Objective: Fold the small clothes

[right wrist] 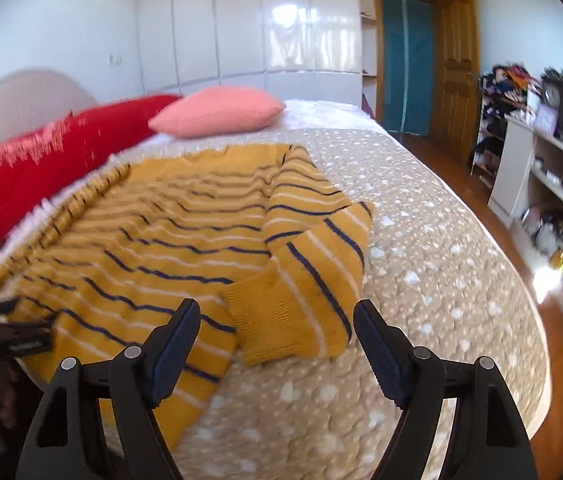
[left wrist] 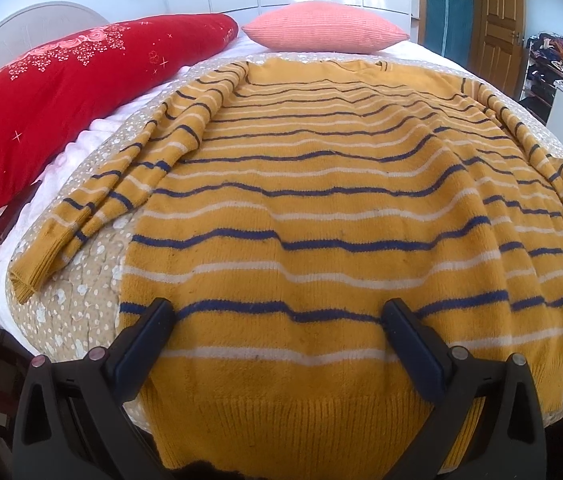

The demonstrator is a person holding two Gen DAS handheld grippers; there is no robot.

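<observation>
A mustard sweater (left wrist: 301,208) with navy and white stripes lies flat on the bed, hem toward me. Its left sleeve (left wrist: 121,184) runs down beside the body. The other sleeve (right wrist: 313,264) is bent back on itself at the sweater's right edge, with its ribbed cuff (right wrist: 265,312) on top. My left gripper (left wrist: 277,316) hangs open over the hem, the fabric lying loose beneath the jaws. It also shows at the left edge of the right wrist view as the left gripper (right wrist: 13,336). My right gripper (right wrist: 277,308) is open just in front of the cuff, gripping nothing.
A beige dotted bedspread (right wrist: 441,260) covers the bed. A red pillow (left wrist: 61,92) and a pink cushion (left wrist: 321,28) lie at the head end. A dark flat object (left wrist: 5,224) rests by the red pillow. White shelves (right wrist: 553,184) and a wooden door (right wrist: 453,68) stand to the right.
</observation>
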